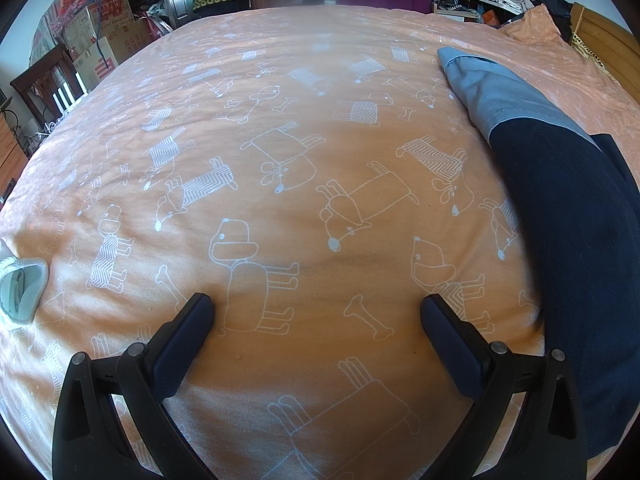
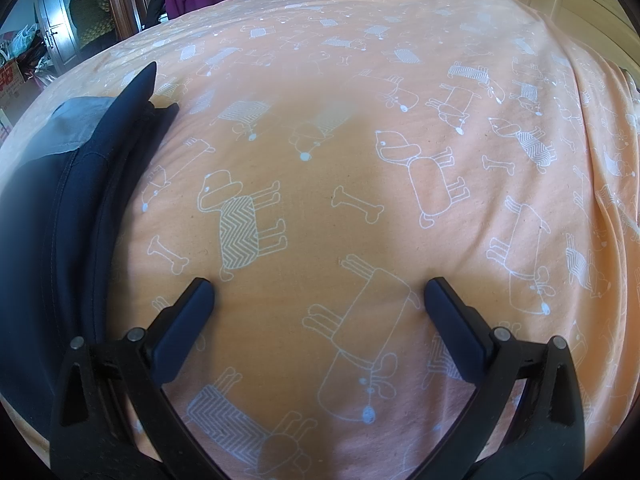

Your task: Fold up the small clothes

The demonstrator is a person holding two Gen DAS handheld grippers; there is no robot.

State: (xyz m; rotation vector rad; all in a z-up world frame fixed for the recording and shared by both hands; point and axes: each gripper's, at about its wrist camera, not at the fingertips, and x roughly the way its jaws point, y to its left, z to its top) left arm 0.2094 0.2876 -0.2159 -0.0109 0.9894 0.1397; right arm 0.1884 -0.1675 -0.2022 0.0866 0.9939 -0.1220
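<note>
**Both grippers empty over bedsheet; garment lies between them, ungripped**

The left gripper (image 1: 316,312) is held with its fingers wide apart over bare orange bedsheet (image 1: 280,120); nothing is between them. The right gripper (image 2: 320,296) is likewise spread and empty. The navy garment (image 1: 572,260), with a light-blue panel at its far end, lies on the bed as a long, partly bunched strip: at the right edge of the left wrist view, at the left edge of the right wrist view, so it is judged to sit between the two grippers.

Risks, as judged:
- The sheet is soft and loose. If the fingers are closed too low beside the garment, sheet fabric is likely pinched along with it and lifted.
- Several layers are seen stacked along the garment's edge in the right view. If only the top layer is caught, the fold is expected to open unevenly.
- Neither camera is aimed at the garment; an approach from these poses could miss the edge.

A pale green item (image 1: 20,288) at the bed's near left edge is not identifiable.
</note>
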